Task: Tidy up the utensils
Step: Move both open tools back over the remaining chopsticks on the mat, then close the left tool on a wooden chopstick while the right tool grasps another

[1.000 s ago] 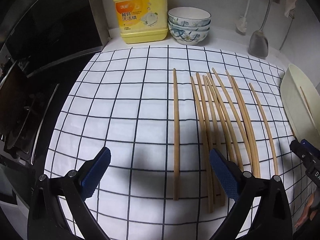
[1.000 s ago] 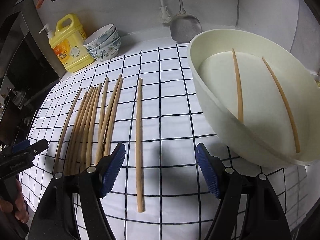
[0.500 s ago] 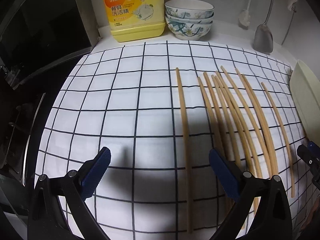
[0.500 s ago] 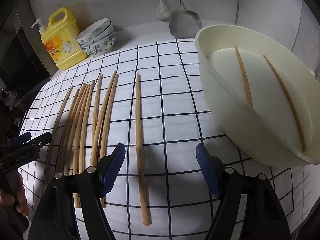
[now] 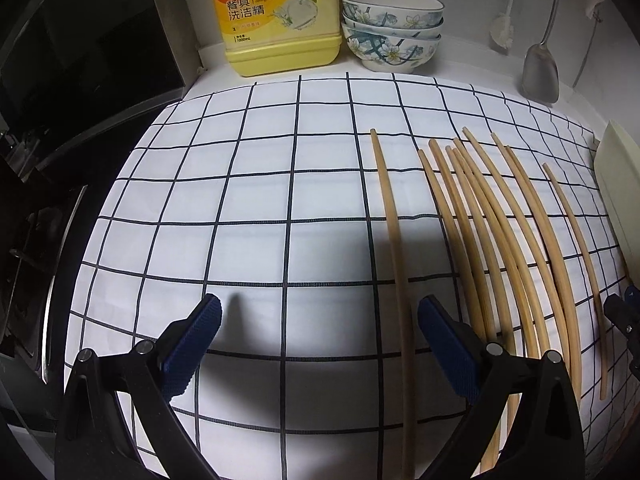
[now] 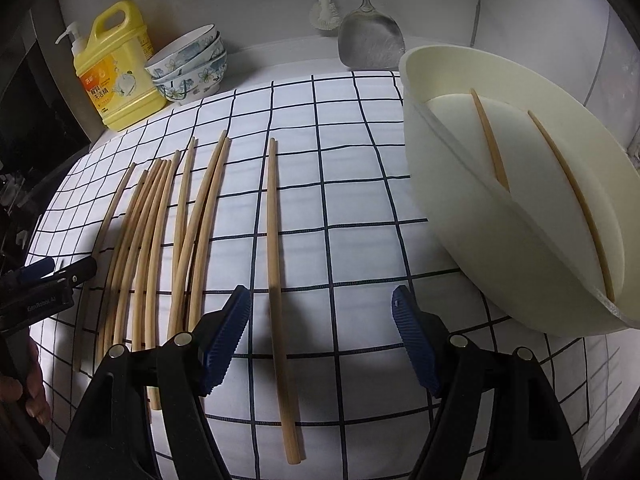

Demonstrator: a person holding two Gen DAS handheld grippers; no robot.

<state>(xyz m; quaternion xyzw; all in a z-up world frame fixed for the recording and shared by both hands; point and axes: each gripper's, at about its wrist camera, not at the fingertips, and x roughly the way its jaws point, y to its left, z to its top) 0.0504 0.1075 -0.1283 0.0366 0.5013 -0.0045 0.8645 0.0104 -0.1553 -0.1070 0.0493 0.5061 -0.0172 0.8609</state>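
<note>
I'm seeing pale wooden chopsticks [image 6: 160, 236] lying in a row mid-left of frame, two more [image 6: 490, 148] sitting in the cream tub [image 6: 472, 216] right.

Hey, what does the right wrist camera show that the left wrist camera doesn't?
Only the right wrist view shows inside the cream tray, where two chopsticks lie, plus the detergent bottle's pump.

Only the left wrist view shows the dark appliance beside the cloth.

Both share the checked cloth, the loose chopsticks, the yellow detergent bottle, the stacked bowls, the hanging spatula, and an open left gripper and right gripper.
</note>
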